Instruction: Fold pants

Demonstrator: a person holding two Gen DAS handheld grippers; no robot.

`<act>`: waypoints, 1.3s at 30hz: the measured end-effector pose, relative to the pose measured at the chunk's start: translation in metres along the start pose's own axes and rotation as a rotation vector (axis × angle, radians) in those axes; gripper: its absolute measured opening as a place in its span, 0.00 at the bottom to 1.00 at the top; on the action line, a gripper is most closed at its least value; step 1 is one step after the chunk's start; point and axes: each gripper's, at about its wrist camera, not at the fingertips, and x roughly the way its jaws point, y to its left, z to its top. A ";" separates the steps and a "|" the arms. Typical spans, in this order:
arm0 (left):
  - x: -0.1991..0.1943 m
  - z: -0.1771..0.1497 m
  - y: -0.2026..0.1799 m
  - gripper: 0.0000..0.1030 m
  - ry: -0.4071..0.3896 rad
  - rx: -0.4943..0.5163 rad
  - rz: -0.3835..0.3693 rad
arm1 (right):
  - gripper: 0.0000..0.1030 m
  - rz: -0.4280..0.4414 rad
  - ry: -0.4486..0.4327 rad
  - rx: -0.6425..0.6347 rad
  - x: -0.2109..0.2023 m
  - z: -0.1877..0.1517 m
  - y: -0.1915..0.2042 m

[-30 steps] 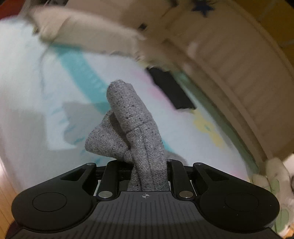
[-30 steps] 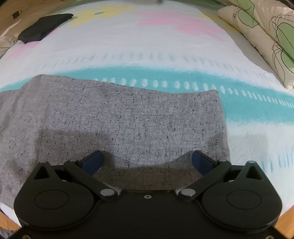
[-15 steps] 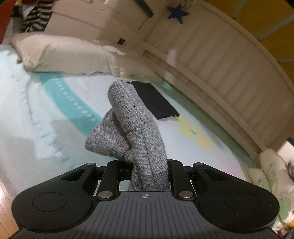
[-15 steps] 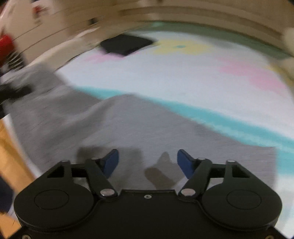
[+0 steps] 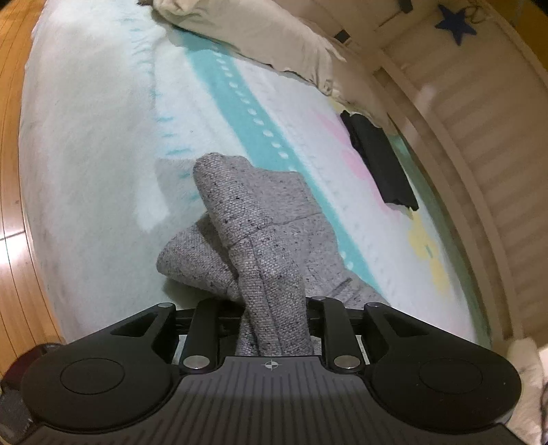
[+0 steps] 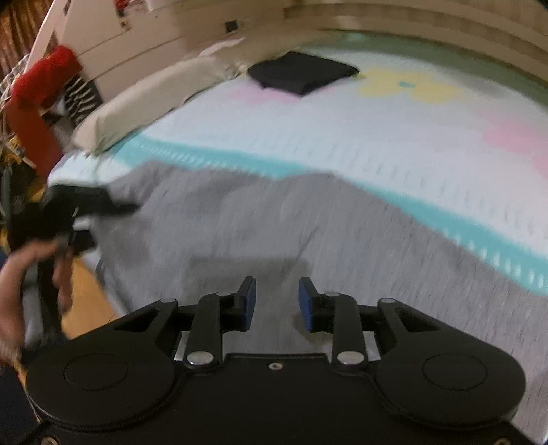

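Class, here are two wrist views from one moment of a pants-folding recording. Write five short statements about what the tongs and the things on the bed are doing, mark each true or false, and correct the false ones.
1. The left tongs are shut on a bunched part of the gray pants. True.
2. The right tongs grip the pants too. False: their blue pads stand apart with nothing between them, above the gray cloth.
3. A folded dark garment lies on the bedsheet, apart from the pants. True.
4. The beige pillow rests on the pants. False: it lies beyond them, apart.
5. The sheet is plain white. False: it has a teal stripe and pink and yellow shapes.
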 end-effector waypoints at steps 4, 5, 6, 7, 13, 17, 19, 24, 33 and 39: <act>0.000 0.000 0.004 0.21 0.007 -0.035 -0.016 | 0.38 -0.048 0.019 -0.009 0.038 0.026 0.005; 0.000 0.000 0.006 0.21 0.009 -0.047 -0.021 | 0.38 -0.048 0.040 0.006 0.047 0.029 0.005; 0.001 0.000 0.007 0.21 0.009 -0.052 -0.023 | 0.38 -0.051 0.060 0.022 0.059 0.030 0.005; 0.002 0.000 0.006 0.21 0.009 -0.050 -0.022 | 0.37 -0.064 0.083 0.037 0.073 0.036 0.002; 0.003 0.001 0.008 0.21 0.010 -0.050 -0.030 | 0.36 -0.144 0.115 0.085 0.112 0.056 -0.003; 0.001 0.001 0.008 0.21 0.007 -0.047 -0.032 | 0.37 -0.128 0.092 0.089 0.094 0.068 -0.003; 0.001 0.001 0.006 0.21 0.001 -0.037 -0.029 | 0.39 -0.123 0.060 0.081 0.067 0.063 -0.003; -0.007 -0.001 -0.001 0.21 -0.030 -0.010 -0.040 | 0.40 -0.120 0.094 -0.005 0.014 0.029 0.000; -0.066 -0.015 -0.058 0.21 -0.172 0.257 -0.175 | 0.45 -0.139 0.191 0.101 -0.010 -0.058 -0.027; -0.123 -0.073 -0.141 0.21 -0.293 0.584 -0.343 | 0.45 -0.145 0.130 0.177 -0.040 -0.050 -0.050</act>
